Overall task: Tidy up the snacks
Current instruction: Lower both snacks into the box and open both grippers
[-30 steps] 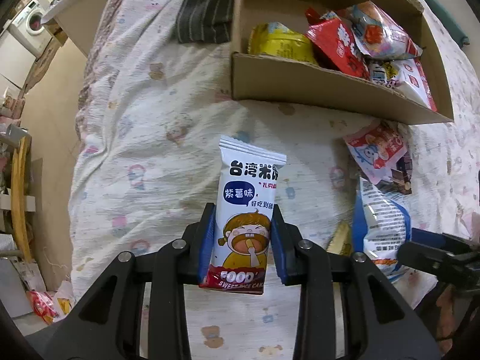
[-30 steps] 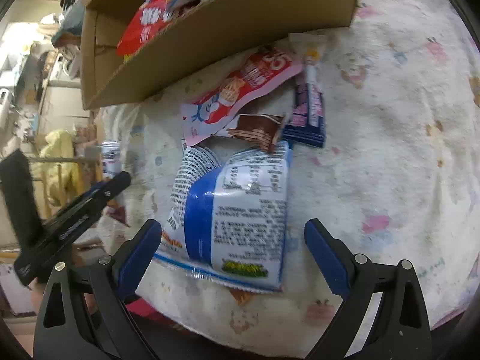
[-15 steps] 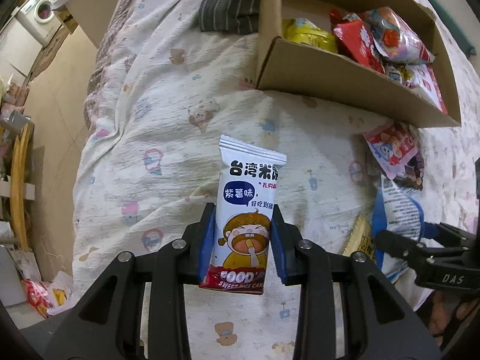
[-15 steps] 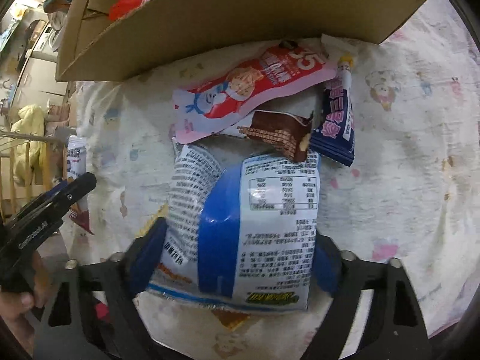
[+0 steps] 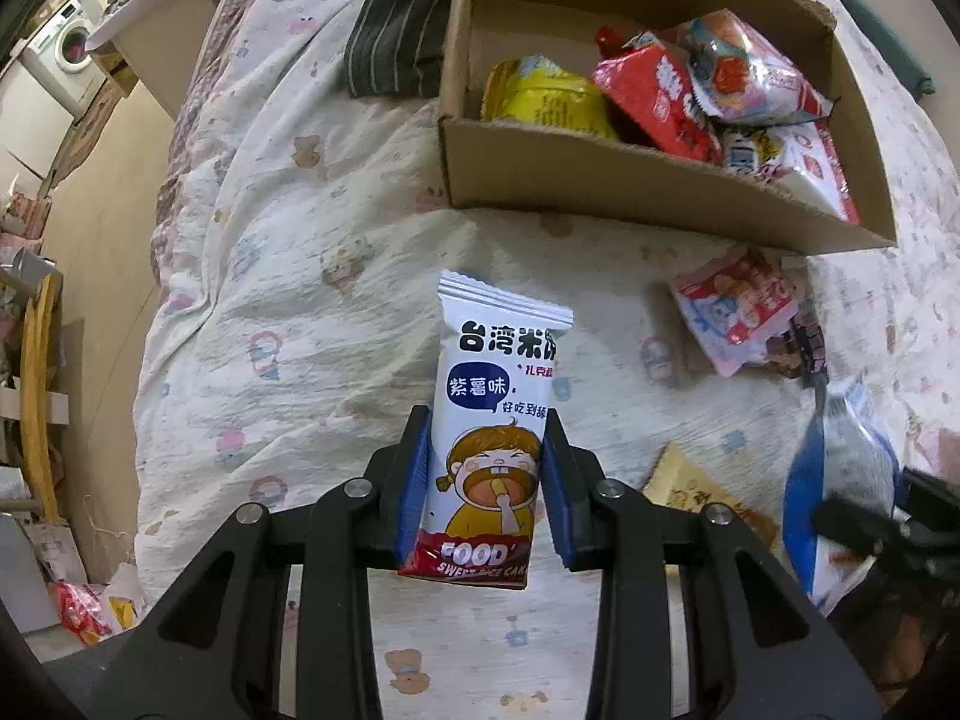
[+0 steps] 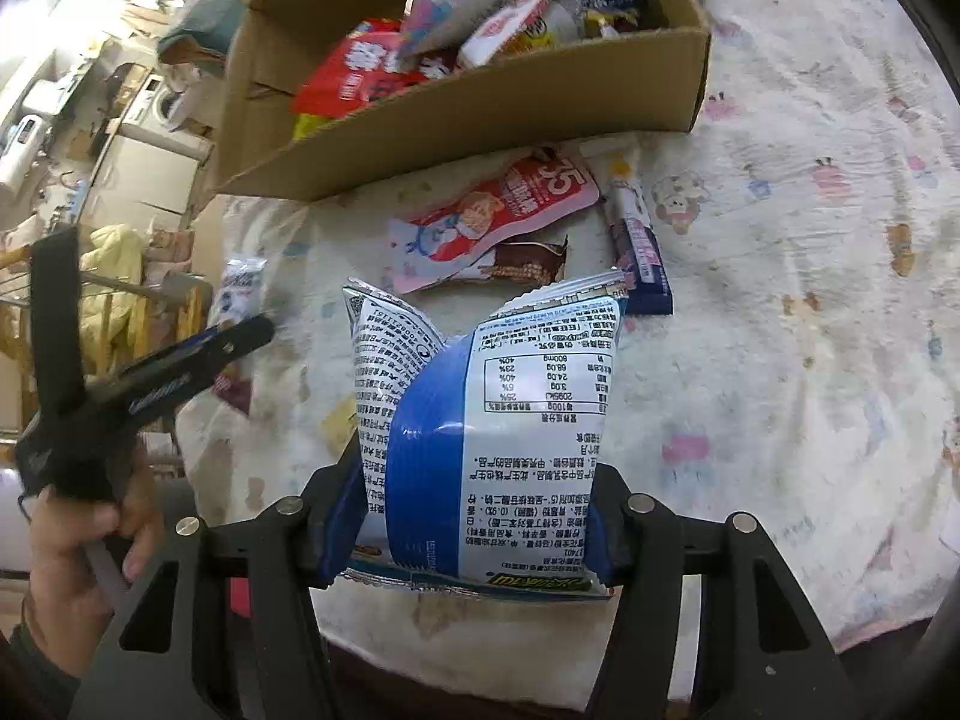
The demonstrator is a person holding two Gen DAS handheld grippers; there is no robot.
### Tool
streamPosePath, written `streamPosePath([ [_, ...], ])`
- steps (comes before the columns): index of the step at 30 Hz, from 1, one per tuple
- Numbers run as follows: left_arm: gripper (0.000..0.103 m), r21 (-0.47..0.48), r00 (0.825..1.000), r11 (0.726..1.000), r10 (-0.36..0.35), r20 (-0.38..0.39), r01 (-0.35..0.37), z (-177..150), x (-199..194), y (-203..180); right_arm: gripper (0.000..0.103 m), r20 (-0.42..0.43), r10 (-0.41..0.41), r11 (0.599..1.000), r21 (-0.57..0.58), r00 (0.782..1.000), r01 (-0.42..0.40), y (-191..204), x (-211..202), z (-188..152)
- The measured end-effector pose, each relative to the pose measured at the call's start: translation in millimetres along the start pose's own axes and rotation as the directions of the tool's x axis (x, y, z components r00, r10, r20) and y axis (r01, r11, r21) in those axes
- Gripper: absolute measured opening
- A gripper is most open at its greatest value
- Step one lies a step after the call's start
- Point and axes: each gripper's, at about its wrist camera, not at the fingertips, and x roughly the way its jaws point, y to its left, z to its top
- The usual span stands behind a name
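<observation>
My left gripper (image 5: 486, 444) is shut on a white rice-cake packet (image 5: 498, 396) with a cartoon child, held upright over the bedsheet. My right gripper (image 6: 480, 480) has a puffy blue and white snack bag (image 6: 486, 420) between its jaws. They are closing, the pads squeeze the bag's sides, and it hangs clear of the bed. The same bag (image 5: 840, 468) shows blurred at the right of the left wrist view. An open cardboard box (image 6: 480, 114) holding several snack packets lies beyond both grippers; its near wall (image 5: 630, 192) faces me.
On the sheet before the box lie a red and pink packet (image 6: 498, 210), a brown wafer packet (image 6: 522, 264) and a dark blue bar (image 6: 642, 246). A tan packet (image 5: 696, 492) lies nearer. A striped cloth (image 5: 396, 42) sits left of the box. The bed edge drops to the floor at left.
The right jaws came in from wide apart onto the blue and white bag and raised it off the sheet. The left gripper kept its hold on the rice-cake packet.
</observation>
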Motion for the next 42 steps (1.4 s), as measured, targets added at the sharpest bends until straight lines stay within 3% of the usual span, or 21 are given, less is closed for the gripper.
streamPosePath([
  [5, 0.03, -0.015, 0.999, 0.999, -0.037, 0.016, 0.037, 1, -12, -3, 0.061, 0.008, 0.046, 0.999, 0.021, 0.999, -0.046, -3, -22, -15],
  [12, 0.03, -0.017, 0.989, 0.996, -0.089, 0.115, 0.091, 2, -60, -3, 0.061, 0.114, 0.044, 0.999, 0.015, 0.993, -0.046, -11, -63, -12],
  [22, 0.03, -0.028, 0.969, 0.994, -0.095, 0.227, 0.104, 40, -106, 3, 0.061, 0.316, 0.032, 0.999, -0.033, 0.948, -0.023, -2, -118, 44],
  [25, 0.03, -0.015, 0.964, 0.995, -0.088, 0.25, 0.095, 56, -112, -1, 0.061, 0.334, 0.018, 0.999, -0.044, 0.942, -0.004, 2, -125, 64],
  [33, 0.03, -0.024, 0.957, 0.993, -0.103, 0.272, 0.114, 102, -100, -15, 0.061, 0.344, 0.013, 0.999, -0.034, 0.939, -0.002, 14, -102, 128],
  [39, 0.03, -0.045, 0.951, 0.992, -0.098, 0.292, 0.116, 141, -72, -26, 0.061, 0.357, -0.012, 0.999, -0.032, 0.934, 0.025, 18, -76, 176],
  [42, 0.03, -0.061, 0.951, 0.989, -0.112, 0.289, 0.135, 153, -55, -25, 0.061, 0.335, -0.003, 1.0, -0.007, 0.942, 0.005, 14, -62, 194],
])
